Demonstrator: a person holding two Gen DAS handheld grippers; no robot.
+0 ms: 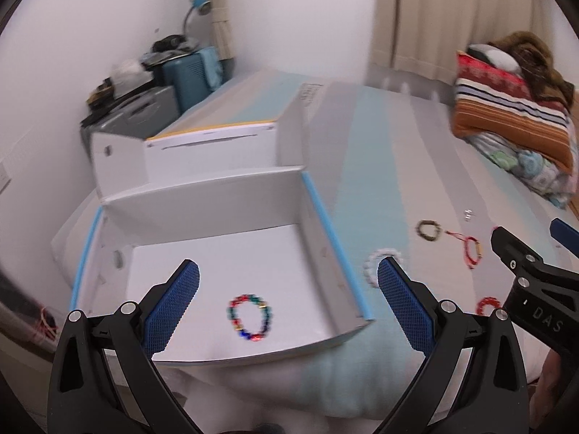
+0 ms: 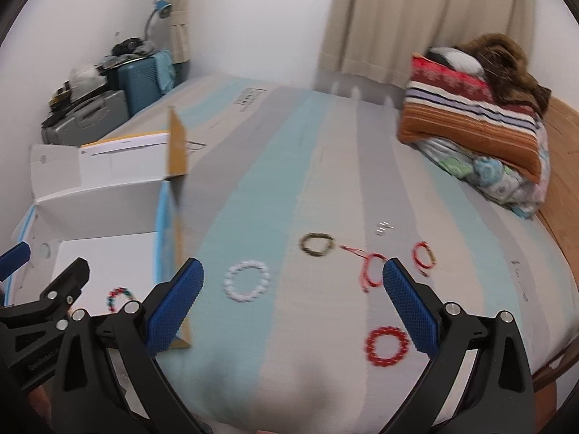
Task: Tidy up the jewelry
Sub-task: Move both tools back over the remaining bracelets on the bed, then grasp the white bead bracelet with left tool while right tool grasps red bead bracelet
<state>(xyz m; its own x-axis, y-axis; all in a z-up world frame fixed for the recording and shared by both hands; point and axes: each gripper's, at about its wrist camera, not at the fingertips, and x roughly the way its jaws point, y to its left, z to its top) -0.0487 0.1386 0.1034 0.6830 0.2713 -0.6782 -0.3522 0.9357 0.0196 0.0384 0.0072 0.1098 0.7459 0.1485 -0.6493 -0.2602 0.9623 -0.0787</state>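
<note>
A multicolour bead bracelet [image 1: 250, 317] lies inside the open white box [image 1: 217, 195] on the bed; it also shows in the right wrist view [image 2: 117, 298]. My left gripper [image 1: 288, 282] is open and empty above the box's front. On the striped bedcover lie a white bead bracelet [image 2: 247, 281], a dark olive bracelet [image 2: 317, 245], a red string bracelet [image 2: 371, 271], another red one [image 2: 424, 256] and a red bead bracelet [image 2: 386, 346]. My right gripper [image 2: 293, 278] is open and empty, hovering above them.
A small silver piece [image 2: 383, 228] lies beyond the bracelets. Folded blankets and pillows [image 2: 477, 123] are stacked at the bed's far right. Suitcases and clutter [image 2: 105, 97] stand in the left corner. The box's raised lid [image 1: 231, 137] stands behind the tray.
</note>
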